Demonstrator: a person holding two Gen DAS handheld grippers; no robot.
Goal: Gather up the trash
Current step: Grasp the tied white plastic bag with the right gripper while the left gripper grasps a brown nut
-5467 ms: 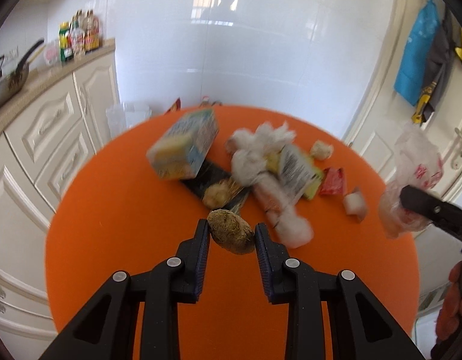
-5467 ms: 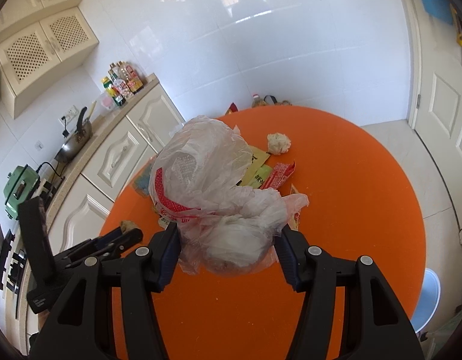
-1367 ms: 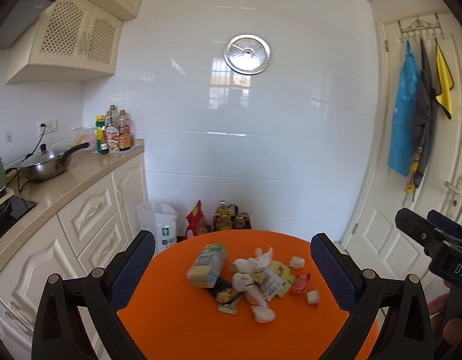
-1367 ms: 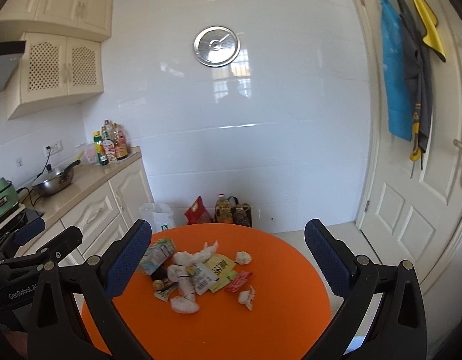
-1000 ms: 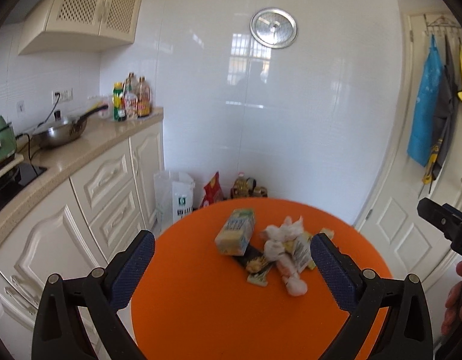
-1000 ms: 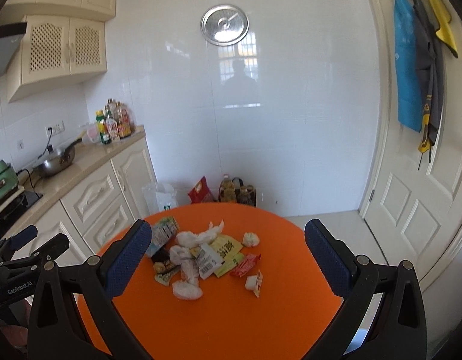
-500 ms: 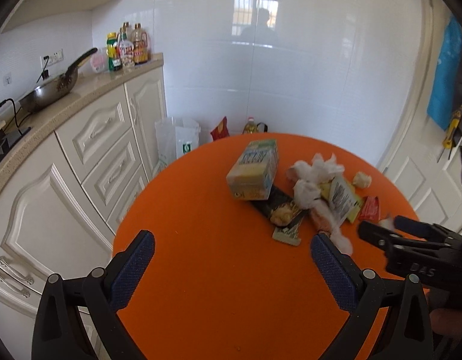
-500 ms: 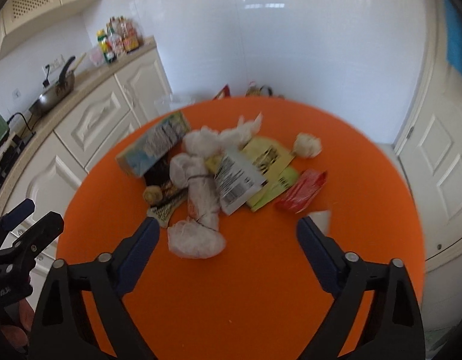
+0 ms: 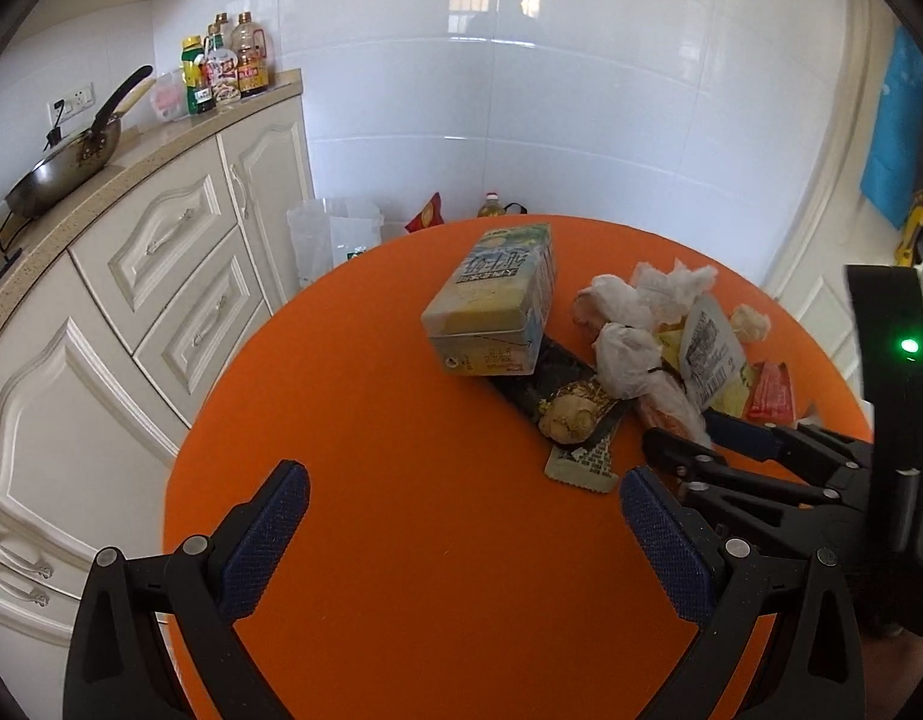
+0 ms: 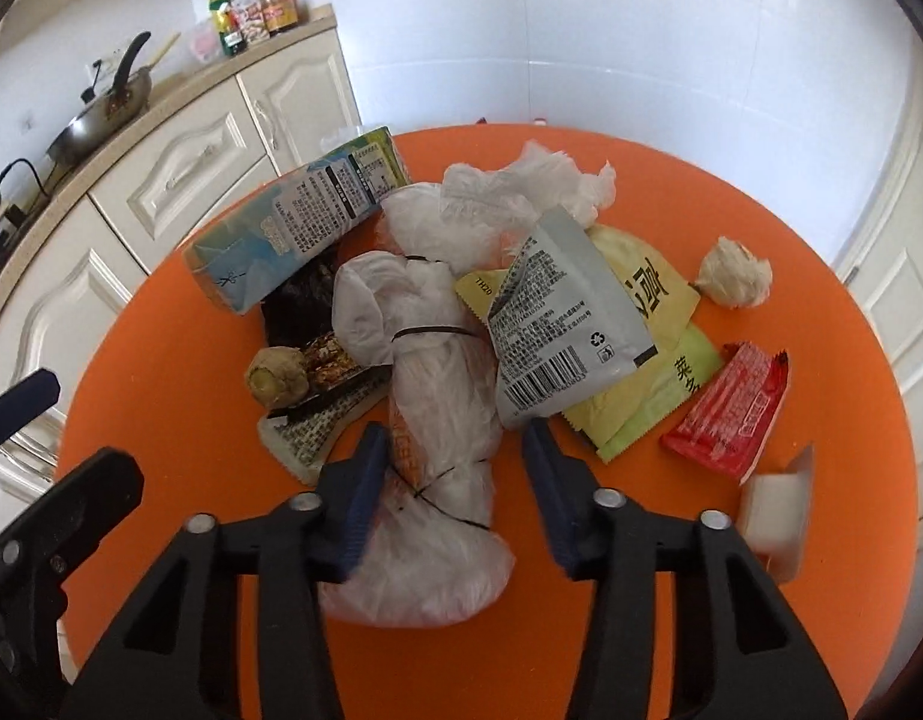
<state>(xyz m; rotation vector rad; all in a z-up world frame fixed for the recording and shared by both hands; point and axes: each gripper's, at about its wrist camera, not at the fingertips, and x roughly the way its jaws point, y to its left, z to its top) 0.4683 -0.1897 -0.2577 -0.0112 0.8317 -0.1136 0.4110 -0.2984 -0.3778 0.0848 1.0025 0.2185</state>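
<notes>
Your right gripper [image 10: 452, 465] is closing around the tied white plastic bag [image 10: 437, 420] at lower centre, left pad touching it (translucent, crumpled, bound with black ties). Your left gripper [image 9: 461, 516] stands spread over bare orange table [image 9: 371, 420], the trash pile at upper right.

On the round table [image 10: 821, 252] in front of me the trash lies in one heap. The carton [image 10: 293, 222] is at the far left, the tied plastic bag [image 10: 431, 420] runs down the middle toward me, and the barcode pouch [image 10: 557, 324] lies over flat wrappers [image 10: 647, 396] to its right. A sachet [image 10: 731, 414] sits farther right, a tissue ball [image 10: 734, 273] behind it. The cabinets [image 9: 161, 276] stand left of the table.
</notes>
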